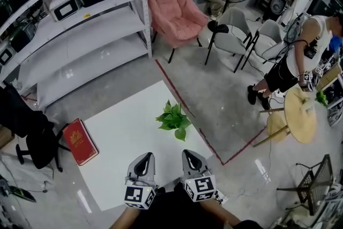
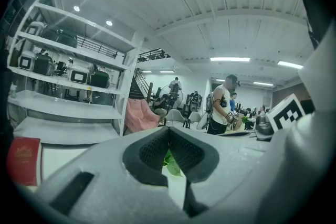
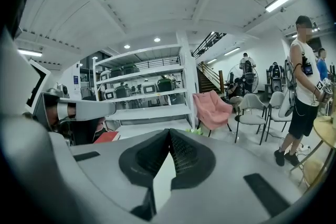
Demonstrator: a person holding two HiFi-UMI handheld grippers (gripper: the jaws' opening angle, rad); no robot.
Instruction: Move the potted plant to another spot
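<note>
The potted plant (image 1: 173, 118) is a small bunch of green leaves standing on the white table (image 1: 123, 131), near its far right edge. Both grippers hover side by side over the table's near edge, well short of the plant. My left gripper (image 1: 144, 158) is shut with nothing in it, and so is my right gripper (image 1: 191, 155). In the left gripper view the jaws (image 2: 169, 129) meet at their tips, and the plant's leaves (image 2: 171, 161) show through the gap below. In the right gripper view the jaws (image 3: 169, 131) also meet, with leaves (image 3: 196, 132) just past them.
A red book (image 1: 80, 141) lies on the table's left edge beside a black office chair (image 1: 32, 137). White shelving (image 1: 80, 35) stands at the far left, with a pink chair (image 1: 176, 13) and grey chairs (image 1: 236, 35) beyond. A person (image 1: 297, 61) stands by a round wooden table (image 1: 301, 115) at right.
</note>
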